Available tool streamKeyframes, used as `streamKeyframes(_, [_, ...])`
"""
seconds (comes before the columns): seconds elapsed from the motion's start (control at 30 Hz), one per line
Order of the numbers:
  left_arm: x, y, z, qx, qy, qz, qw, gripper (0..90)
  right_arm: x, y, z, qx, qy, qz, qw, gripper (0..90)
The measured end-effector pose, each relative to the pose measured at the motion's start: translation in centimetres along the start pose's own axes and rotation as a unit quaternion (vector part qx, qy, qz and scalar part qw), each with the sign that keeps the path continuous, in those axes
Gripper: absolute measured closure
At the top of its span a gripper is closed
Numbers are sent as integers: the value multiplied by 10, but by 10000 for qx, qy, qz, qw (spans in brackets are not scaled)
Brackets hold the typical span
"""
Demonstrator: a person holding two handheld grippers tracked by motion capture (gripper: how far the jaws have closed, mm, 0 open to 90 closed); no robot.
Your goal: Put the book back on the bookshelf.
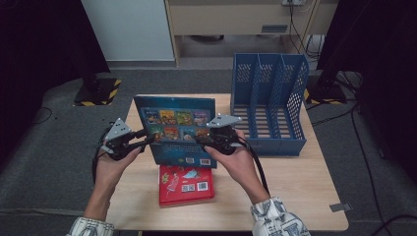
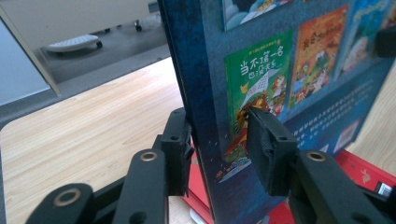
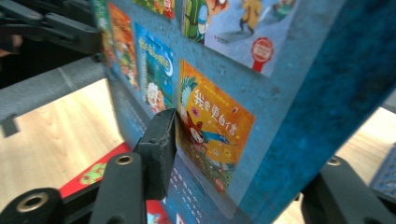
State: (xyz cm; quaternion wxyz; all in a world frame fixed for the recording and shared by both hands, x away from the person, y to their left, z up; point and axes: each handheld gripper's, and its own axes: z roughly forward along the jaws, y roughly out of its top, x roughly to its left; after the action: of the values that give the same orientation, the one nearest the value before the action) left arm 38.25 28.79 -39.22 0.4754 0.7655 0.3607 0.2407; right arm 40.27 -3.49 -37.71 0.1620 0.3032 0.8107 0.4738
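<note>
A blue picture book [image 1: 177, 128] stands upright over the middle of the table, its back cover of small book pictures facing me. My left gripper [image 1: 147, 140] is shut on its left edge, and my right gripper [image 1: 199, 139] is shut on its right side. In the left gripper view the blue book [image 2: 280, 70] is pinched between the jaws of the left gripper [image 2: 219, 149]. In the right gripper view the right gripper [image 3: 247, 172] has one jaw on the cover of the blue book [image 3: 280, 70] and the other behind it. A red book [image 1: 187, 184] lies flat below.
A blue three-slot file rack [image 1: 268, 103] stands at the back right of the wooden table [image 1: 295, 187], close to the book's right edge. Bare wood lies to the left and front right. Cables trail from both grippers.
</note>
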Motion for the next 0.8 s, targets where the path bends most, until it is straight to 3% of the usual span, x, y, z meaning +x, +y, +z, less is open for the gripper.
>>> streamKeyframes(0.13, [-3,-4,1,-191,20,-103,9998,554,8,-5,-3,-75,191,-36,9998,561])
streamKeyframes(0.23, [-5,-3,3,-208,111,-66,9997,541,15,-6,-5,-144,299,-119,9994,611])
streamKeyframes(0.5, [-9,-3,6,-332,86,-158,9993,488,25,-1,-17,-478,339,-279,9979,643])
streamKeyframes(0.8, [-12,-6,10,-313,82,-261,9991,423,32,7,-23,-756,559,-442,9946,608])
